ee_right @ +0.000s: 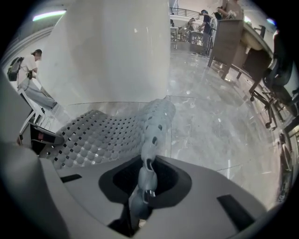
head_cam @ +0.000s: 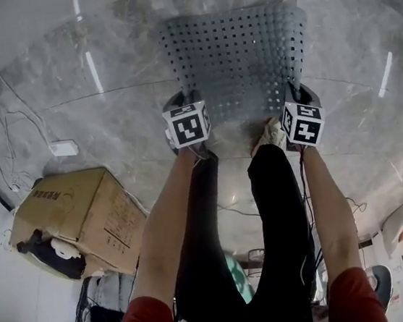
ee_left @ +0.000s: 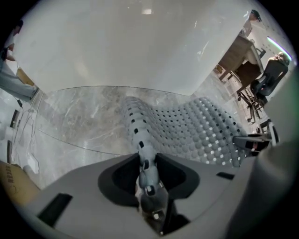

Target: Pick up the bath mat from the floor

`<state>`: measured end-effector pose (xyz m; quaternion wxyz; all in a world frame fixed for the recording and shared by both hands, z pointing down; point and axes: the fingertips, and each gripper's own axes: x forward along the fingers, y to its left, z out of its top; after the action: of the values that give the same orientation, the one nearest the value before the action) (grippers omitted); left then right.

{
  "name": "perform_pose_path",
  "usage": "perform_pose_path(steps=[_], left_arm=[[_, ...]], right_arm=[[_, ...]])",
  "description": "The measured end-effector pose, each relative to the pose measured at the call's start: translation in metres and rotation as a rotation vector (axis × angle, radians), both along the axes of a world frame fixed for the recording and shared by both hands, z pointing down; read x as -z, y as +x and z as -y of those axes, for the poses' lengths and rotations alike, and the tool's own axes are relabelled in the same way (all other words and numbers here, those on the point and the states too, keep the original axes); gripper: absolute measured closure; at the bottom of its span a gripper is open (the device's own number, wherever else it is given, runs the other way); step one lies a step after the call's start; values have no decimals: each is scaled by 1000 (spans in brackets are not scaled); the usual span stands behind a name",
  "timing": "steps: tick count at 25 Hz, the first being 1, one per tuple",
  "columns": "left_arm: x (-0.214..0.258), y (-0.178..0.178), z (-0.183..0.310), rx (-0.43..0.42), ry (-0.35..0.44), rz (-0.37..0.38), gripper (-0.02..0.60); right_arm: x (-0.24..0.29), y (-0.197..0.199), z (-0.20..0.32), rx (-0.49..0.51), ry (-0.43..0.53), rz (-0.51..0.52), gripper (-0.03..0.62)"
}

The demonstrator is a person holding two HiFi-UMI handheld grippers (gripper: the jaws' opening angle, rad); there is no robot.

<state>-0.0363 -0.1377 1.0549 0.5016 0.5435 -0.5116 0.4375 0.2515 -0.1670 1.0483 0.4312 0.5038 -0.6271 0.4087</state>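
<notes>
Grey marble floor (head_cam: 102,125) runs under everything. Pointing down at it, the left gripper (ee_left: 148,189) is clamped on the near left corner of the bath mat (ee_left: 201,133), with a thin fold of the perforated grey sheet pinched between its jaws. The right gripper (ee_right: 141,189) bites the near right corner the same way. Taking both corners of one short edge probably spreads the floppy sheet instead of letting it bunch, so it hangs between them and sags toward the floor farther out. Its far edge lies close to a white wall (ee_left: 131,46), and I cannot tell whether that edge is clear of the floor. The person's shoe (head_cam: 269,133) is just beside the near edge. A cardboard box (head_cam: 76,208) and cables (head_cam: 0,123) sit well off to the left and chairs (ee_right: 275,84) well off to the right, which leaves open room upward and back.
</notes>
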Motion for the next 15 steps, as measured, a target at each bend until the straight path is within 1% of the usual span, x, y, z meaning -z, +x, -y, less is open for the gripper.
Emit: perform_pose_path(steps=[5,8,12,15], left_arm=[[36,8,-2,7,-16,-24,479],[60,13,-3,8,-13,-38,485],[96,19,2,9,6,-46,486],[124,23,7,-11,33,-50,489]], right_arm=[[39,-3,-5,28,16,-17,536],[64,-3,-7,13,26,-22,537],[98,3,-7,-16,46,-33,537],[126,6,-6,-19,66,-39,539]])
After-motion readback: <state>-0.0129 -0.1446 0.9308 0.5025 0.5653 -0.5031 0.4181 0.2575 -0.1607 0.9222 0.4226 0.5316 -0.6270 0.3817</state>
